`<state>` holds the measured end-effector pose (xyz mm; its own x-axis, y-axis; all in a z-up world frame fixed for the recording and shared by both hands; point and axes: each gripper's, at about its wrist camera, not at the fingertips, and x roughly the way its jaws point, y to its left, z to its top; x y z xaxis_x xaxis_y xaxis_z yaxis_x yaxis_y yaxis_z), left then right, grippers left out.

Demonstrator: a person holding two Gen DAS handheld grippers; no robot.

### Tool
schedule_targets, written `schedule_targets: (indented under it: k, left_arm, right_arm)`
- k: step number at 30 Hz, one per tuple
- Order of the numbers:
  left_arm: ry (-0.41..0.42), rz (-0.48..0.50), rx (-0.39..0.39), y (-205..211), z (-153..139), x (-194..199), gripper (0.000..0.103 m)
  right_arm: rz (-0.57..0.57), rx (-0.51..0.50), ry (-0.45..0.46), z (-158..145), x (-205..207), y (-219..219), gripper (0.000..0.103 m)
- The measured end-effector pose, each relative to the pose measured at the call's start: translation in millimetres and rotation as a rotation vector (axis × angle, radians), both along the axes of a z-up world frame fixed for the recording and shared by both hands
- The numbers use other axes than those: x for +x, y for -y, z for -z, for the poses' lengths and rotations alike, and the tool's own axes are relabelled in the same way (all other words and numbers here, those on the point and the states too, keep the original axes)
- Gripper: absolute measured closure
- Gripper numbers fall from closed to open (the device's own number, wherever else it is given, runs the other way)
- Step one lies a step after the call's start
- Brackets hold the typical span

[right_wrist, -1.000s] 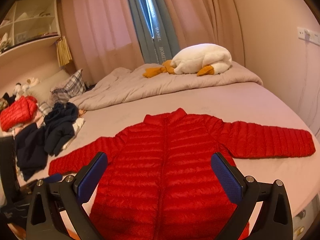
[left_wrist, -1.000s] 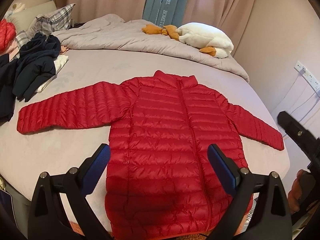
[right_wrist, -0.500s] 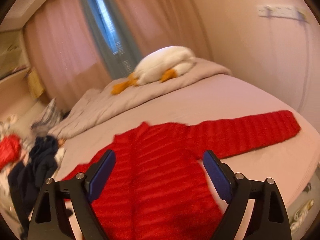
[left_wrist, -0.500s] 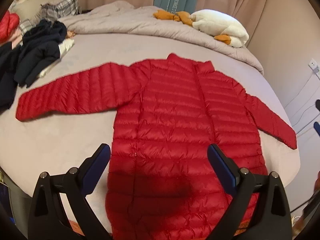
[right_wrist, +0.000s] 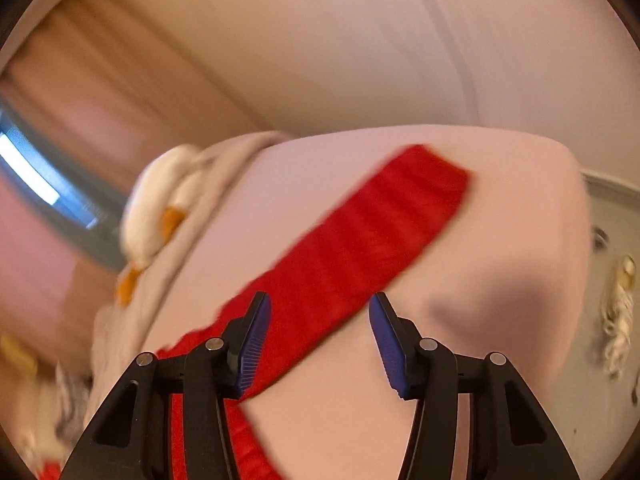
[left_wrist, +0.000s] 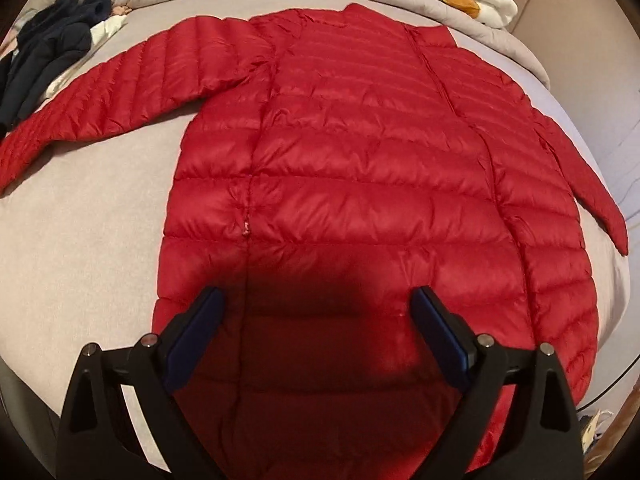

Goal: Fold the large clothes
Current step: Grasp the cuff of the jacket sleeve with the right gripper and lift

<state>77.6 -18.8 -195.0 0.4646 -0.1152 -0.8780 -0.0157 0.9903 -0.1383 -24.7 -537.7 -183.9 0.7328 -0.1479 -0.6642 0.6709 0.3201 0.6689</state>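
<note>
While jaws close, right hand-held gripper point(right_wrist: 320, 320) hovers over jacket sleeve point(right_wrist: 360, 232).

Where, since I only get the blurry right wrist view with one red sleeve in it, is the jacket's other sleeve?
Observer: The other sleeve lies spread flat on the bed, its cuff reaching toward a pile of dark clothes.
Operator: And the body?
Observer: The jacket lies flat, front up and closed, with the collar at the far end.
Operator: What about the other hand's tool?
Observer: The left gripper hangs open above the hem end, with nothing held.
</note>
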Motion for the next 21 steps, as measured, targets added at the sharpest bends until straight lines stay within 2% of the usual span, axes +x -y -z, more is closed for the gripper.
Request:
schedule_targets:
  k: [2, 7, 11, 17, 20, 21]
  left_arm:
    - [0.0, -0.005, -0.001, -0.1, -0.8, -0.2, 0.006]
    - [0.009, -0.009, -0.001, 1.1, 3.6, -3.0, 0.006]
    - [0.008, 0.002, -0.008, -2.5, 4.4, -0.1, 0.004]
    - [0.001, -0.008, -0.013, -7.2, 5.0, 3.1, 0.003]
    - [0.0, -0.011, -0.021, -8.3, 5.7, 5.6, 0.002]
    - [-0.001, -0.014, -0.027, -9.5, 5.5, 5.9, 0.002]
  right_arm:
    - [0.029, 0.023, -0.059, 18.6, 1.9, 12.3, 0.049]
    - [0.072, 0.114, -0.081, 60.9, 1.6, 40.9, 0.049]
    - [0.08, 0.206, -0.009, 81.7, 8.7, 46.5, 0.049]
    - [0.113, 0.207, 0.068, 84.1, 23.3, 67.1, 0.049]
    - [0.123, 0.187, 0.056, 91.1, 31.5, 80.3, 0.069]
    - [0.135, 0.193, 0.042, 96.8, 33.9, 83.5, 0.081]
